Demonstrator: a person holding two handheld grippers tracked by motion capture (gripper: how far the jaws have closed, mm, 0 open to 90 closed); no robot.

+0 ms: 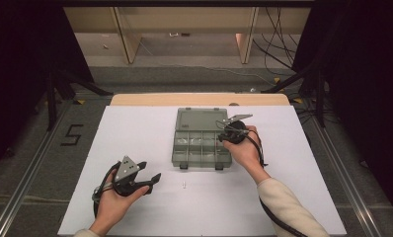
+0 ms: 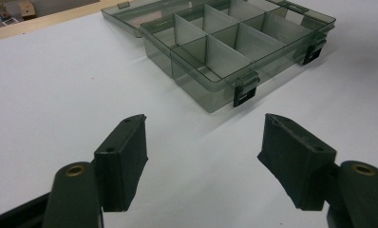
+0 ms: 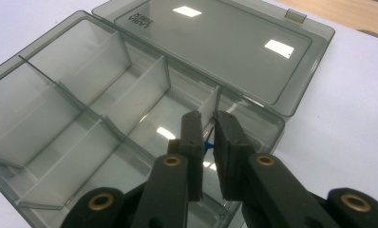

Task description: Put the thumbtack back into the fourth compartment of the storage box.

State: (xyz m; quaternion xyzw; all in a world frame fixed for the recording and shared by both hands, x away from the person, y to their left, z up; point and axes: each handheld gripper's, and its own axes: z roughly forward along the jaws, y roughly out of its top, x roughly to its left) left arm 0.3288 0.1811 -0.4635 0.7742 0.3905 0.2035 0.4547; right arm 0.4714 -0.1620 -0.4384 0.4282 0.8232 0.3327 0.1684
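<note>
The divider (image 3: 209,108), a thin clear plastic plate, stands on edge in the box (image 1: 202,159), at the box's right end near the hinge side, and the right gripper (image 3: 207,124) has its jaws closed on the plate's upper edge. The box is a smoky transparent organiser lying open in the middle of the white table (image 1: 135,207), its lid (image 3: 225,52) folded flat on the far side and two dark latches (image 2: 246,90) hanging on the near wall. Judging by this, the work is the fitting or pulling of dividers: several already stand in their slots and split the tray into compartments, all empty, while this one is pinched and seems not fully seated or just about to lift; which of the two cannot be told. The held plate's long axis runs front to back, across the box's length, from the centre wall toward the lid, parallel to the other short dividers. The left gripper (image 1: 150,181) rests low on the table, well apart from the box at its near left, jaws wide apart and holding nothing.
</note>
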